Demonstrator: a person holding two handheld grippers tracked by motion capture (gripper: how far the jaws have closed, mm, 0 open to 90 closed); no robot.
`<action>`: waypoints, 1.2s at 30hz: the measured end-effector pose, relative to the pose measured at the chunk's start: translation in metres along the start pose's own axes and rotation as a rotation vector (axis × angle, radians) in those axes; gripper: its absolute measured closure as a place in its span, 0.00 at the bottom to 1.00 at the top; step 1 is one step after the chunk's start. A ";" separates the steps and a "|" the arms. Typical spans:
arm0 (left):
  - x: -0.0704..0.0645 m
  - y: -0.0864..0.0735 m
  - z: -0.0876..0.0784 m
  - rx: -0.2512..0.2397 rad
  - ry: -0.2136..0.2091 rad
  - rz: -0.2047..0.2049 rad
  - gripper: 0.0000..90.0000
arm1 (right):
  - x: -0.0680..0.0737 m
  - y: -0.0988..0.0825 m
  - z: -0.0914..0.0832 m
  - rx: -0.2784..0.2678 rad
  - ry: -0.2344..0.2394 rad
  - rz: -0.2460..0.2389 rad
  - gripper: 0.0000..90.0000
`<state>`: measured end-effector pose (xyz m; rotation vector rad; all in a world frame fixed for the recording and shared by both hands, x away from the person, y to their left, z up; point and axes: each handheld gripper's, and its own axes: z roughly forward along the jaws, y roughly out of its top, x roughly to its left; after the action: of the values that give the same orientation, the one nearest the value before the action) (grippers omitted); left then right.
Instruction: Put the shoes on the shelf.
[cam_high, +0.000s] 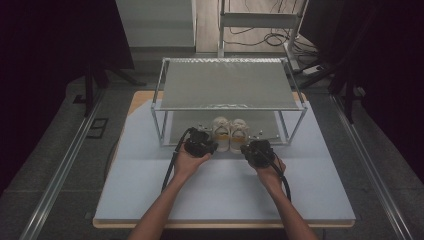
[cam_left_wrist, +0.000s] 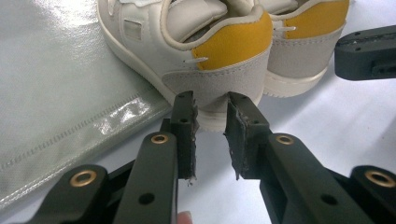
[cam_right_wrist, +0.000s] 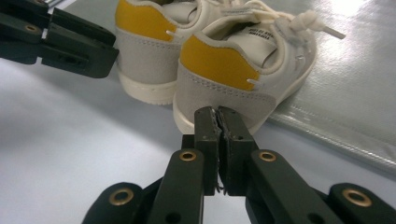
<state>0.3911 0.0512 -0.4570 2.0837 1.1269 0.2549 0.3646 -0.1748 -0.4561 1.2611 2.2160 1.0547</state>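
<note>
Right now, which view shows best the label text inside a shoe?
The right gripper view: the printed tongue label faces it. The left gripper view shows the heels, not the label; in the high view the shoes are too small.

Plenty of bare table (cam_high: 220, 195) toward the near edge; ahead, low rack shelf (cam_high: 225, 85) roofing two shoes (cam_high: 229, 131), side posts (cam_high: 160, 127) narrowing the way in.

Shoes (cam_left_wrist: 219, 56): matt grey suede-like heel, smooth off-white leather-look sides, yellow patch, glossy-ish rubber sole. Shelf liner (cam_left_wrist: 60, 84): glossy silver fabric w/ stitched hem. Rack frame (cam_high: 160, 107): metal. Gripper pads (cam_left_wrist: 187, 135): rough, frayed black. Tabletop (cam_high: 225, 190): matt, smooth.
</note>
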 end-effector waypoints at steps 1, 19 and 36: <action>0.000 0.000 0.000 0.000 -0.001 -0.001 0.81 | 0.000 0.001 -0.001 -0.009 -0.019 -0.004 0.96; 0.000 0.001 0.002 -0.001 -0.007 -0.008 0.80 | -0.013 0.015 0.030 -0.035 -0.094 0.024 0.96; 0.008 0.020 0.009 -0.004 0.056 0.025 0.76 | -0.018 0.013 0.035 -0.029 -0.068 0.048 0.96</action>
<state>0.4125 0.0461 -0.4509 2.1001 1.1332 0.3296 0.4032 -0.1711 -0.4691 1.3240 2.1229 1.0418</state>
